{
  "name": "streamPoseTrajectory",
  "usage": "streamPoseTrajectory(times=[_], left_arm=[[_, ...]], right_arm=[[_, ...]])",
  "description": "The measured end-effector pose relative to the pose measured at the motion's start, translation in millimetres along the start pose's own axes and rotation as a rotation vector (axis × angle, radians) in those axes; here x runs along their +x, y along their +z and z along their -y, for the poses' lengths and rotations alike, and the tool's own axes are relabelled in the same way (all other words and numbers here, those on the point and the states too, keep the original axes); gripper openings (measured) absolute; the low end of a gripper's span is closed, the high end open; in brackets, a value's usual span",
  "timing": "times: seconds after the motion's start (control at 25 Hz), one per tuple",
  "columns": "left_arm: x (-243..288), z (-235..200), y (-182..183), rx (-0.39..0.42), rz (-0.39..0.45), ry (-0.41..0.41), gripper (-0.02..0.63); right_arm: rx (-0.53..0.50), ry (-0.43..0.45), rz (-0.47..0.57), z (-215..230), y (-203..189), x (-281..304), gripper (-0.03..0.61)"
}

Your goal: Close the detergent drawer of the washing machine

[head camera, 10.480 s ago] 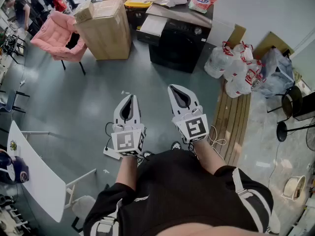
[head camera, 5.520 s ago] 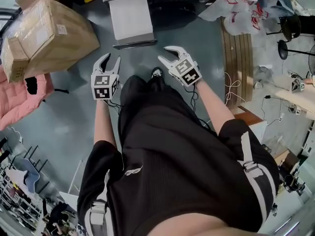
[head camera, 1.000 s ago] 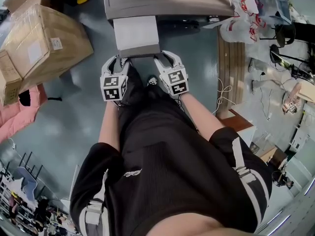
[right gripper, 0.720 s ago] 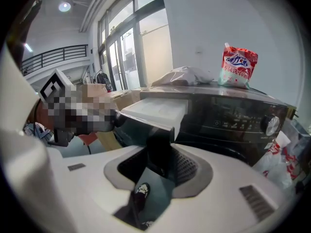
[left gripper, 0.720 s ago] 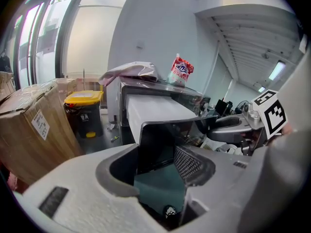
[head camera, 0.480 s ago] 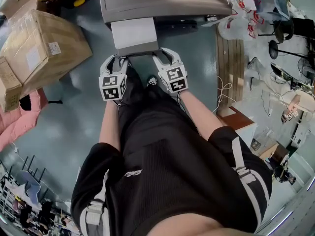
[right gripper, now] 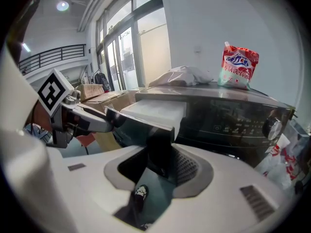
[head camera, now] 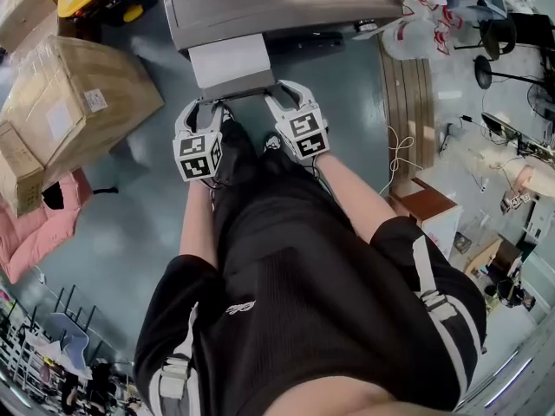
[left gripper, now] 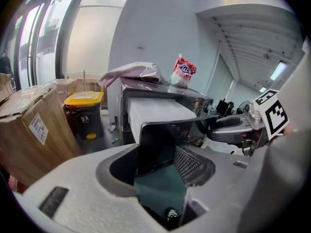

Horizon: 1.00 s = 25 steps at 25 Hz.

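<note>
A: In the head view, where is the drawer (head camera: pixel 227 59)?
B: It sticks well out of the washing machine (head camera: pixel 286 7), over the floor, so none of the closing looks done. The left gripper (head camera: pixel 205 111) sits at the left end of the drawer's dark front, and the right gripper (head camera: pixel 283 94) at the right end.
A: And the left gripper view?
B: Its jaws stand wide, with the front's left corner in the gap. No pad presses on it.
A: The right gripper view?
B: Much alike: jaws apart, holding nothing, the front's right edge standing between them. Whether the tips touch the front is not clear.
A: So what is left?
B: Likely the whole push, until the front lies flush with the machine.
</note>
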<state>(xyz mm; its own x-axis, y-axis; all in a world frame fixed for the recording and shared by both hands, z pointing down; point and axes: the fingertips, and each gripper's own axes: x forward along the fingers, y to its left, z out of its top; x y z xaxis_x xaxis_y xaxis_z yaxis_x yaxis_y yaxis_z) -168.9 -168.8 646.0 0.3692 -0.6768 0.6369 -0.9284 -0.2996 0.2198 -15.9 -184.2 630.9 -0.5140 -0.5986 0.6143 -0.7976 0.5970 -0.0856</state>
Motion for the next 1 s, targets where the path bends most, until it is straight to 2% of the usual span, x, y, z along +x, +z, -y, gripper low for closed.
streamPoseTrajectory(times=[1.0], left_arm=[[15.2,-9.5,21.0,0.01,-0.014,-0.013,0.227]], right_arm=[[0.007,-0.018,-0.006,13.1,16.4,14.6,0.143]])
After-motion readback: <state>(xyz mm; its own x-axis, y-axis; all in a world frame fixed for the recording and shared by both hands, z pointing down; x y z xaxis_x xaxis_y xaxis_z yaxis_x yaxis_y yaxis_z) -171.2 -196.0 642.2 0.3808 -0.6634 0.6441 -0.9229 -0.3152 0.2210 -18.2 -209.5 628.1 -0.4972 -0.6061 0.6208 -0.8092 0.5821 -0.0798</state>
